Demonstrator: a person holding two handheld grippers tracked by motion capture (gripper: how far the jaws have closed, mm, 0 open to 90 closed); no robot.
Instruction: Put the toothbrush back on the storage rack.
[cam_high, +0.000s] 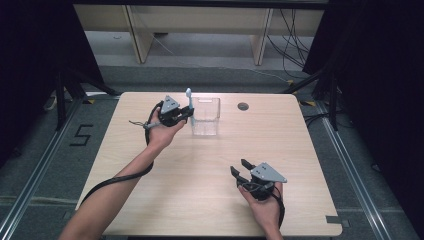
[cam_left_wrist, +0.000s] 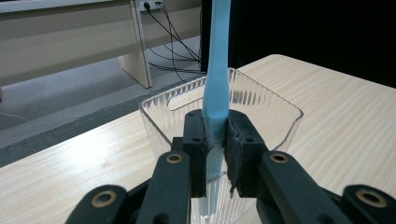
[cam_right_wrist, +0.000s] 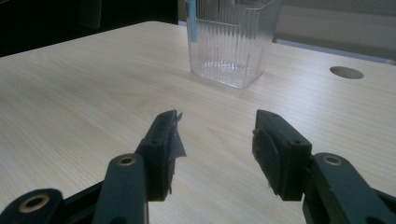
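Your left gripper (cam_left_wrist: 215, 140) pinches the light-blue plastic toothbrush (cam_left_wrist: 216, 70) upright at the clear ribbed plastic cup (cam_high: 206, 117)'s rim. Right gripper (cam_right_wrist: 215, 149) jaws spread, idle. Risk: handle catches rim & tips cup.

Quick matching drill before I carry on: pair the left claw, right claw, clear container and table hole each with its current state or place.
Things:
1. left claw
2. right claw
3. clear container
4. table hole

States or places:
A. open, holding nothing
B. round, on the tabletop right of the container in the high view
C. shut on the blue toothbrush
D. ribbed, standing upright on the table

Pairs: 1-C, 2-A, 3-D, 4-B
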